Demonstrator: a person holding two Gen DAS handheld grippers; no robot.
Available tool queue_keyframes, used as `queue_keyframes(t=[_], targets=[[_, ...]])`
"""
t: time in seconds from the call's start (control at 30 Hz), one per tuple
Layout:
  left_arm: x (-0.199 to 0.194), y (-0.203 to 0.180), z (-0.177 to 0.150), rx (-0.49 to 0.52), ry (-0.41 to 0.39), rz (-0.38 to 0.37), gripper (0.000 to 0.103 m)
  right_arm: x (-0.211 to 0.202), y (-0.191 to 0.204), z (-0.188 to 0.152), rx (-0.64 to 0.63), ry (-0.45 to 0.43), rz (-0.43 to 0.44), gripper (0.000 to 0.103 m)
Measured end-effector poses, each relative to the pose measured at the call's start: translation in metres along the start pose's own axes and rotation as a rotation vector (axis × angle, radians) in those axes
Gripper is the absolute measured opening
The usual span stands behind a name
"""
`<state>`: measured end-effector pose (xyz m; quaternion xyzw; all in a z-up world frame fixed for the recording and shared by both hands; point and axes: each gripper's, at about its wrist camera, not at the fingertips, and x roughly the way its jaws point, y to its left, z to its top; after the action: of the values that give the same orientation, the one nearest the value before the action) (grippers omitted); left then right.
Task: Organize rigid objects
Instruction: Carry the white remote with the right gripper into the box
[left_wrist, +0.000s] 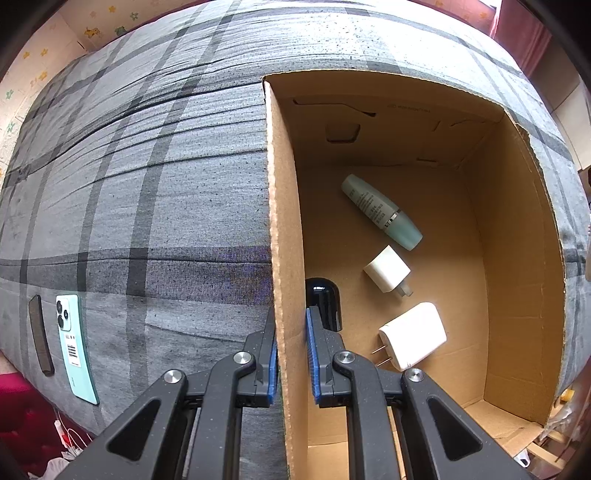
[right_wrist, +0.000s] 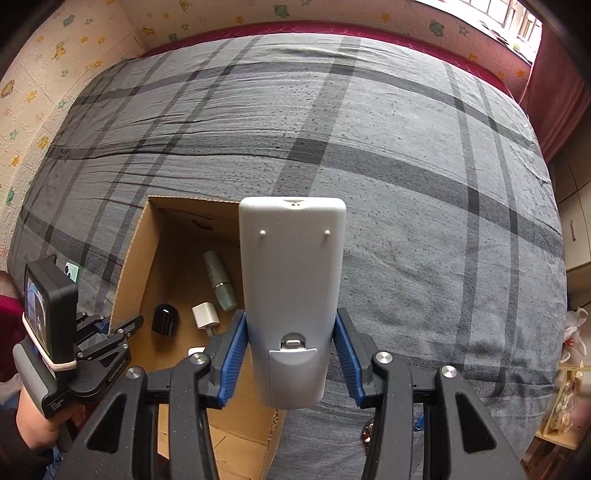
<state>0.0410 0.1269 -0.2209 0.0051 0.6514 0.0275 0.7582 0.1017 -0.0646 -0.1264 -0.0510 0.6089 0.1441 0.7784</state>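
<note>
My left gripper (left_wrist: 291, 354) is shut on the left wall of an open cardboard box (left_wrist: 284, 221) that sits on the bed. A pale green tube bottle (left_wrist: 380, 210), a small white plug cube (left_wrist: 388, 267), a larger white charger (left_wrist: 413, 336) and a black rounded cap (left_wrist: 325, 299) lie inside it. My right gripper (right_wrist: 291, 354) is shut on a grey remote control (right_wrist: 291, 280). The remote's back faces the camera and it hangs over the bed by the box's (right_wrist: 144, 254) right side. The left gripper (right_wrist: 118, 328) shows at that box's left wall.
A mint-green phone (left_wrist: 74, 343) and a dark flat strip (left_wrist: 40, 336) lie on the grey plaid bedspread (left_wrist: 147, 184) left of the box. Patterned wall padding runs along the bed's far side. A red curtain (right_wrist: 554, 103) and cluttered furniture stand to the right.
</note>
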Motion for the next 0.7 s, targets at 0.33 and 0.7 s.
queue_keyframes(t=[0.33,0.7], targets=[[0.000,0.002,0.000,-0.010,0.001,-0.007,0.014,0.021,0.040,0.006,-0.091,0.037,0.025,0.049],[0.000,0.003,0.000,-0.016,0.001,-0.014,0.014,0.070,0.070,0.007,-0.191,0.113,0.016,0.049]])
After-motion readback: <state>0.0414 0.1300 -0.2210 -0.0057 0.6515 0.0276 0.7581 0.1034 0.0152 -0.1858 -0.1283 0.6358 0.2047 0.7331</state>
